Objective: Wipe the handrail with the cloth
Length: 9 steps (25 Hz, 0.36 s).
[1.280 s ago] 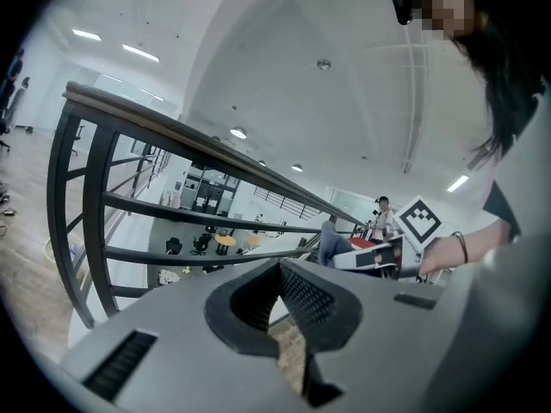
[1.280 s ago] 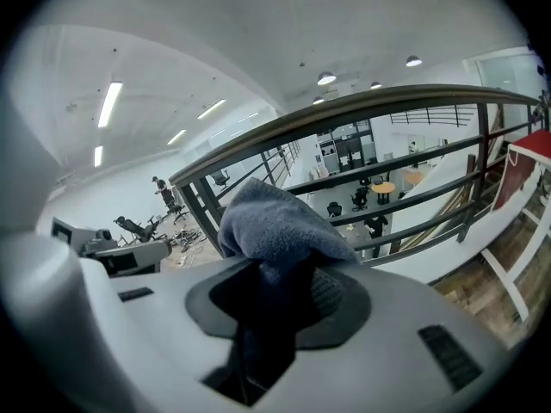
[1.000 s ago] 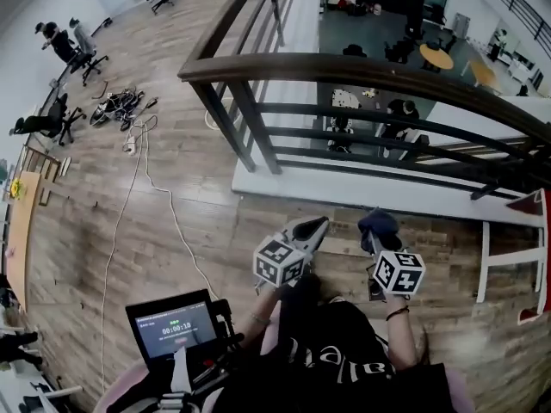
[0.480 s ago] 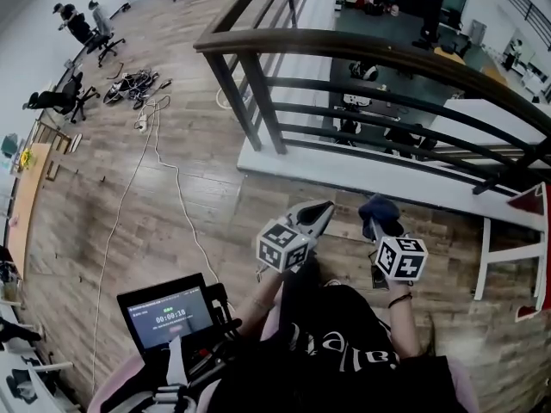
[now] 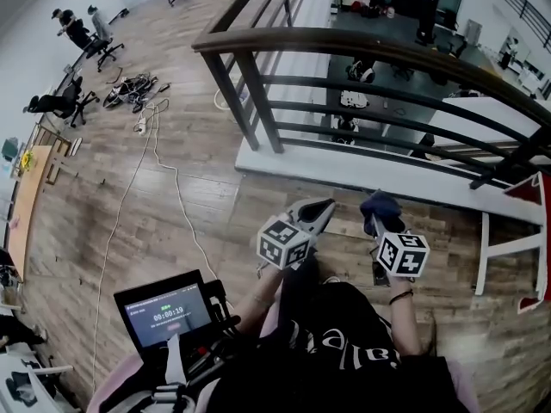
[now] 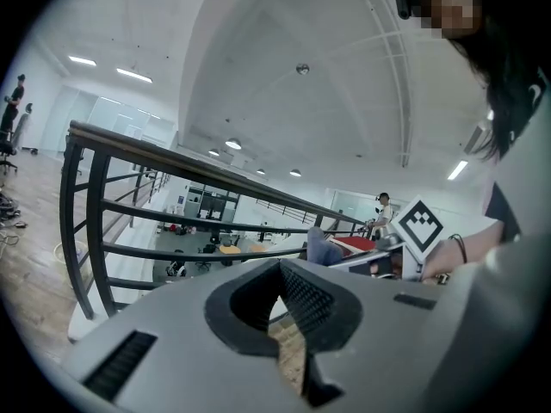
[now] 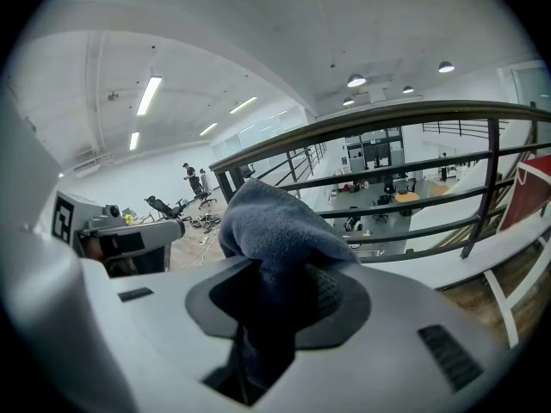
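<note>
Overhead, the handrail [image 5: 344, 40] – a dark, rounded top bar on a slatted balustrade – is seen running from side to side across the person's front, its long axis roughly square to the way both claws point. The cloth [image 5: 381, 205], a blue-grey bunch, is held in the right claw [image 5: 376, 218], whose jaws are closed on its lower folds while the rest bulges forward past the tips. In the right gripper view the rail [image 7: 387, 114] crosses above and beyond the cloth [image 7: 275, 222], well apart from it. The left claw [image 5: 320, 209] is drawn almost together on nothing. A reach forward and upward is judged necessary – by the right claw, the cloth being carried there.
</note>
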Tool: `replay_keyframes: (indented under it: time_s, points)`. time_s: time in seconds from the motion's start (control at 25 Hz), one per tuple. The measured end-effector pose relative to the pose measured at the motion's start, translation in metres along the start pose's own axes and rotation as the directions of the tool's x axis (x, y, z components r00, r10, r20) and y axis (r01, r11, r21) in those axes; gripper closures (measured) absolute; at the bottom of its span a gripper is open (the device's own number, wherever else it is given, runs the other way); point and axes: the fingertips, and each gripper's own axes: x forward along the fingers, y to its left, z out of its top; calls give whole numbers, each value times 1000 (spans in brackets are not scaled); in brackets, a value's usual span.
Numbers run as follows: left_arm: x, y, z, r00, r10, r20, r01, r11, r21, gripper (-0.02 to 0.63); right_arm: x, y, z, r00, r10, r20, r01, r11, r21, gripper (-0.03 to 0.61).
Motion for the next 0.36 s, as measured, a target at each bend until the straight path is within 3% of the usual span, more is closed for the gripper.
replay_keyframes:
  time_s: [0.36]
  points:
    - [-2,4,-6,1000,9,-3,-9,1000,-5,614,2,2,-4,1000,10,-5,-10,1000,1,476]
